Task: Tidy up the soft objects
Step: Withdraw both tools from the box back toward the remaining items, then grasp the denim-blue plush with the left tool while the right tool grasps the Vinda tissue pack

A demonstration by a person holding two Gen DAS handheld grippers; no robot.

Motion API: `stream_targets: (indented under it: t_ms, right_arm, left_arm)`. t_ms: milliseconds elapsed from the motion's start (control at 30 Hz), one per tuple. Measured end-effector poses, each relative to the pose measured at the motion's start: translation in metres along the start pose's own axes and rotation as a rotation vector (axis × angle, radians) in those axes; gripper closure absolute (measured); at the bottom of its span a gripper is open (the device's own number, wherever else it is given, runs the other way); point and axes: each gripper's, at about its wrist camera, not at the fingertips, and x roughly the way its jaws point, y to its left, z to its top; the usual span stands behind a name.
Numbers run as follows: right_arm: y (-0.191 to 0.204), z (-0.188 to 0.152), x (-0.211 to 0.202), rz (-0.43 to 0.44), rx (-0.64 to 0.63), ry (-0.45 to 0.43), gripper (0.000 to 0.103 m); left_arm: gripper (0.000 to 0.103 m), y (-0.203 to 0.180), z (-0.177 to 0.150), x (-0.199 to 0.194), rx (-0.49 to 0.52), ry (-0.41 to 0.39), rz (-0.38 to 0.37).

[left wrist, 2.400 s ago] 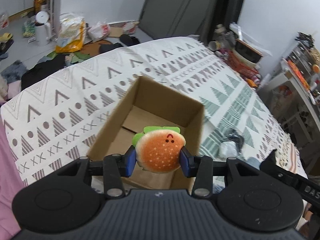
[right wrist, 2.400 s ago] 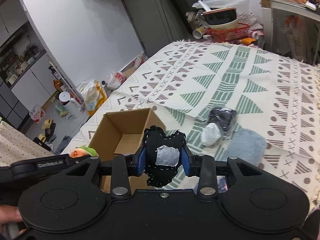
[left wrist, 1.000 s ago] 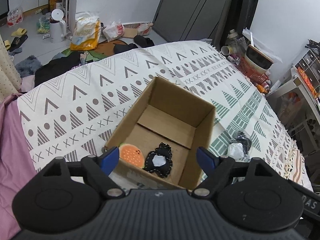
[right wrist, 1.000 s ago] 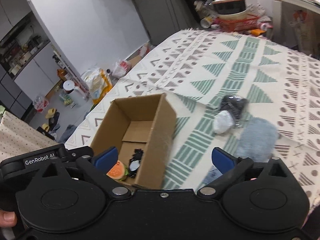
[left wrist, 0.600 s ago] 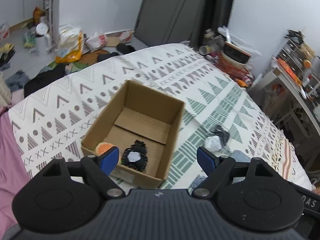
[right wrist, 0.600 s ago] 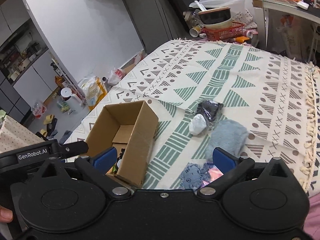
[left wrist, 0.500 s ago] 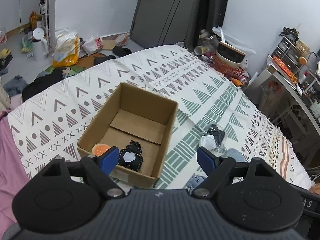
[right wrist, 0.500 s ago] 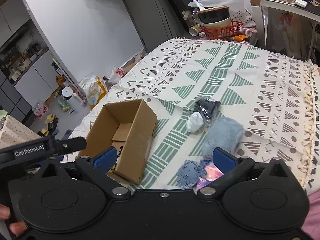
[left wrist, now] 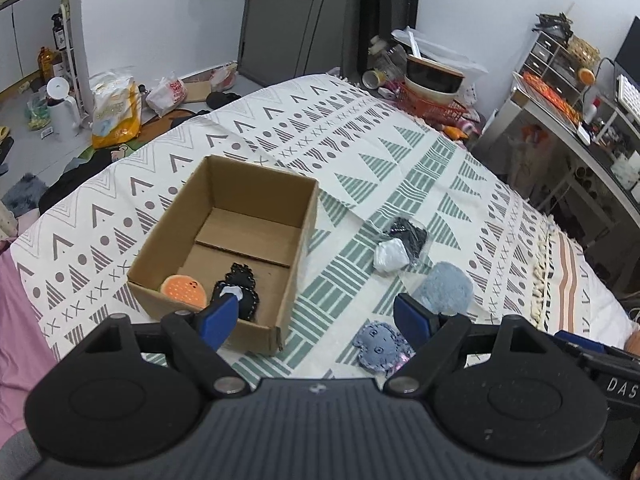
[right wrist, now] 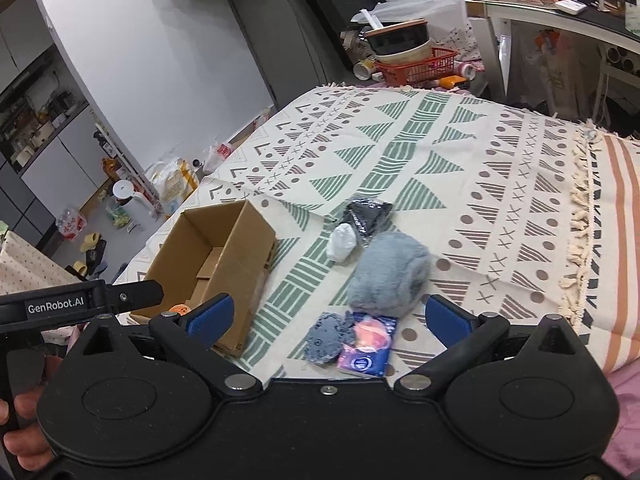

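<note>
Hovering with both the left gripper and right gripper spread wide, empty. Lying beside the cardboard box on the patterned blanket: fluffy grey plush, likely light, squashy; pinching its bulky middle probably working best.

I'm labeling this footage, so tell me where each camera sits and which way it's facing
Left wrist: on the left gripper, looking down along its open fingers at the box on the bed.
Right wrist: on the right gripper, looking down across the bed at the grey plush; a hand shows at lower left.
Both views share the box, the grey plush and the patterned blanket.
</note>
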Motion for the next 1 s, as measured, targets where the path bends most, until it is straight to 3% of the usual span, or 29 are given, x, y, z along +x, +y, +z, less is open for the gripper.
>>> stream_targets:
  t_ms: [467,1000]
  right_arm:
    - [-0.051,-0.021,0.014,-0.013,0.127,-0.012,0.000]
    - [-0.091,-0.035,0.039,-0.012,0.280,0.062,0.000]
  left_arm:
    - [0.020,-0.026,-0.018,0.015,0.067,0.017,-0.007]
    - [0.023,-0.047,-0.036,0.063,0.073,0.093,-0.015]
